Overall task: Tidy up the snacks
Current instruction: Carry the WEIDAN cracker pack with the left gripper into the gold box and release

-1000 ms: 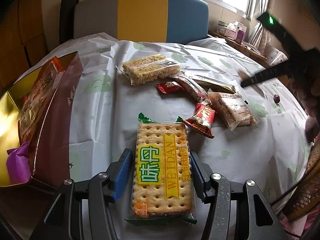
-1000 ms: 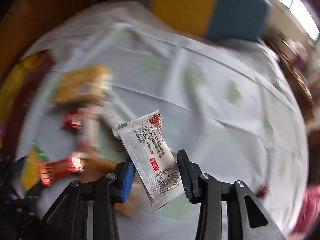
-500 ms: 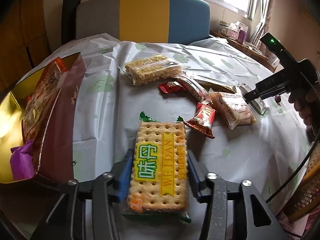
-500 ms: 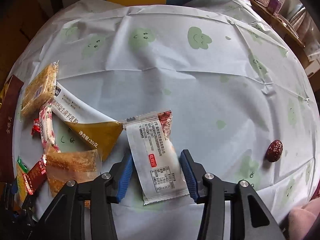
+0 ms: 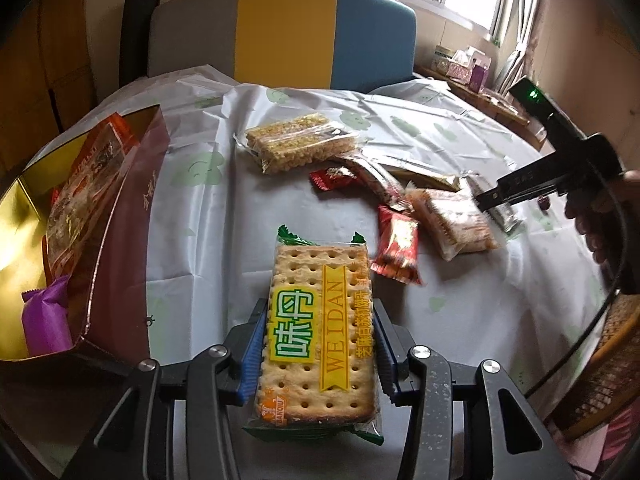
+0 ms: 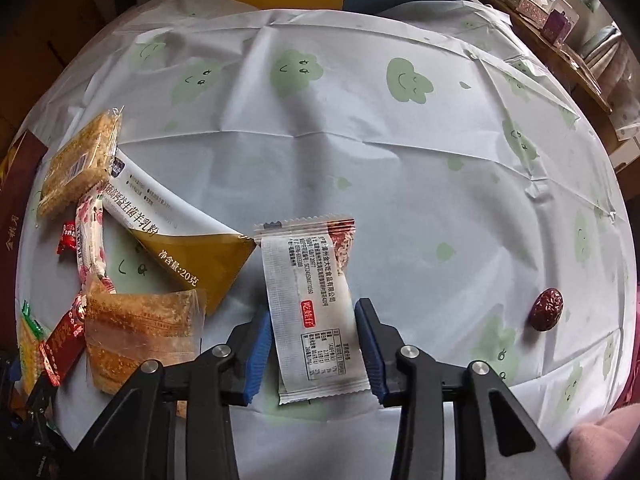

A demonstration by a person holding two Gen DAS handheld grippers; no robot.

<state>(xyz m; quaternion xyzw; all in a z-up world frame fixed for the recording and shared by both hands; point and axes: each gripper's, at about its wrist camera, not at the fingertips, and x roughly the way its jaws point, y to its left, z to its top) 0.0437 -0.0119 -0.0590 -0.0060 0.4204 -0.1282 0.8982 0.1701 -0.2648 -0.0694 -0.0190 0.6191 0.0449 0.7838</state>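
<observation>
A cracker packet (image 5: 320, 336) with a yellow and green label sits between my left gripper's (image 5: 320, 308) blue pads, which press its long sides; its far end rests on the white tablecloth (image 5: 224, 208). My right gripper (image 6: 314, 308) points steeply down. Its jaws are closing, and the pads touch both sides of a white printed snack sachet (image 6: 308, 280) low over the cloth. In the left wrist view, that gripper (image 5: 486, 200) is at the right end of the snack pile. An open maroon and gold box (image 5: 120, 220) stands on the left.
Loose snacks lie mid-table: a rice crisp bar (image 5: 300, 144), two red candies (image 5: 398, 244), a cake packet (image 5: 452, 220) and a gold sachet (image 6: 200, 256). A red date (image 6: 547, 309) lies to the right. The box holds an orange packet (image 5: 80, 184) and a purple wrapper (image 5: 44, 320). A chair (image 5: 280, 40) stands behind.
My left jaws have closed onto the cracker packet. The right gripper has come down from the air with the white sachet to the cloth beside the pile, rolling a little.
</observation>
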